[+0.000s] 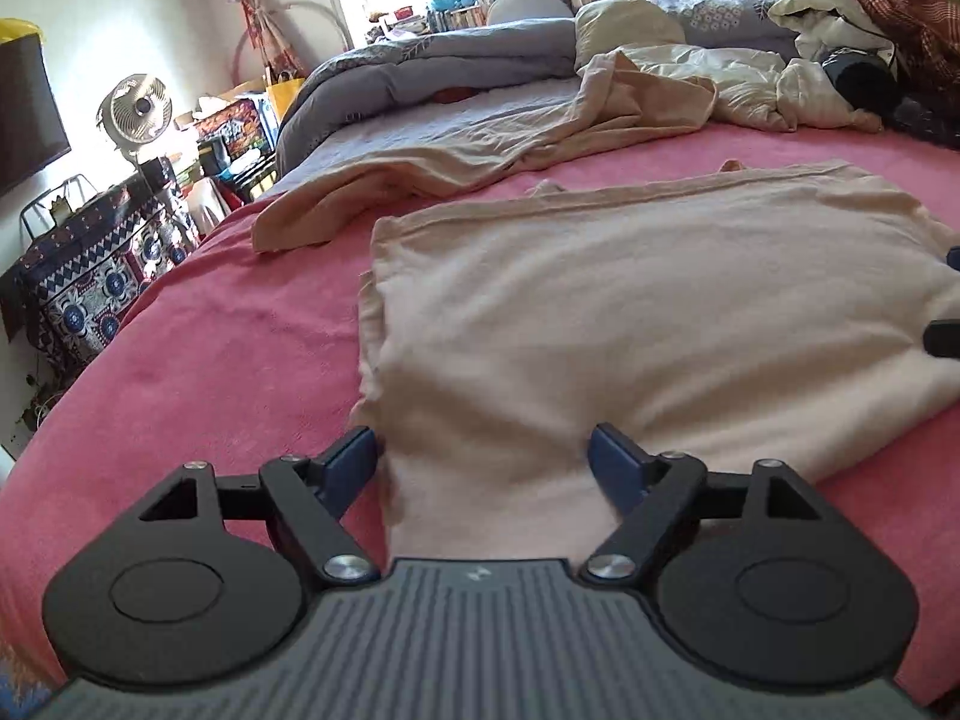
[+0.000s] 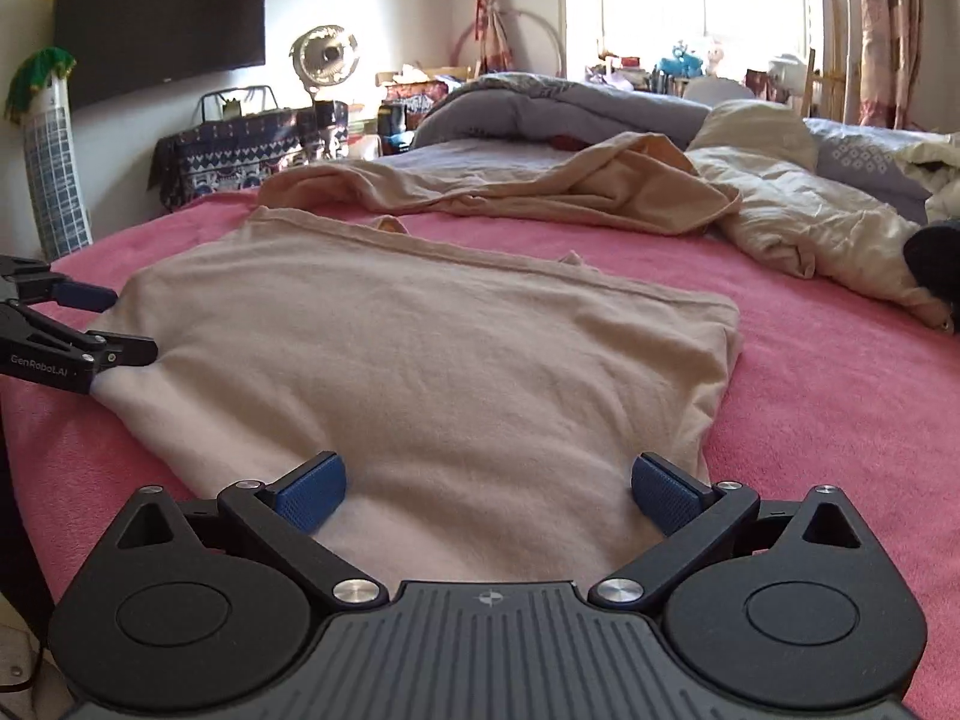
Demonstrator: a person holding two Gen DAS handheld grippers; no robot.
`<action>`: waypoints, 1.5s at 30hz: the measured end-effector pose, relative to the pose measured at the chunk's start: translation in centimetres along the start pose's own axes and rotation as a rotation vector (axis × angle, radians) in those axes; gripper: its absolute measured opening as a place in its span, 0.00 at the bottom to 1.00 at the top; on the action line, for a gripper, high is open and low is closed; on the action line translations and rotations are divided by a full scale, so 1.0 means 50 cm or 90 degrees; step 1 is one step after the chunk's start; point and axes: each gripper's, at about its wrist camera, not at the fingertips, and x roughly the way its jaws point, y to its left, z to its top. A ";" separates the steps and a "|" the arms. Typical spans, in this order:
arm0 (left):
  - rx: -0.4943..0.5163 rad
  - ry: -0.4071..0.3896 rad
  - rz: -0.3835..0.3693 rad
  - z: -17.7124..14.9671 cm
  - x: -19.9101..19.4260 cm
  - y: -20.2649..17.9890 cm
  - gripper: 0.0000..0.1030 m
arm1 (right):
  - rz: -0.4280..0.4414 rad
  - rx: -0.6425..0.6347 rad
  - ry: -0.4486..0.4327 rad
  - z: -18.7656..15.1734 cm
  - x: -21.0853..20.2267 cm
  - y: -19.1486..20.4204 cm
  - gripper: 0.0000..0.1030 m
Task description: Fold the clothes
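Note:
A pale beige garment lies flat, partly folded, on the pink bed cover. My left gripper is open, its blue pads on either side of the garment's near left edge. My right gripper is open over the garment's near right edge, pads straddling the cloth. The left gripper also shows at the left edge of the right wrist view, at the garment's corner. The right gripper's tips show at the right edge of the left wrist view.
A second tan garment lies crumpled behind the flat one. A cream quilt and grey duvet lie further back. A patterned covered table and a fan stand left of the bed.

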 end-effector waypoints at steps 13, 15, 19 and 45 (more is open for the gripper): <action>-0.033 0.036 0.047 -0.025 -0.042 0.082 0.86 | -0.056 0.072 0.013 -0.054 -0.080 -0.012 1.00; -0.010 0.030 0.064 -0.017 -0.057 0.076 0.86 | -0.058 0.063 0.025 -0.056 -0.090 -0.009 1.00; 0.011 -0.016 0.052 0.006 -0.099 0.071 0.85 | -0.075 0.039 0.030 -0.071 -0.119 0.005 1.00; -0.042 -0.031 -0.142 0.001 0.006 -0.088 0.93 | 0.088 0.544 -0.114 -0.102 -0.151 -0.101 1.00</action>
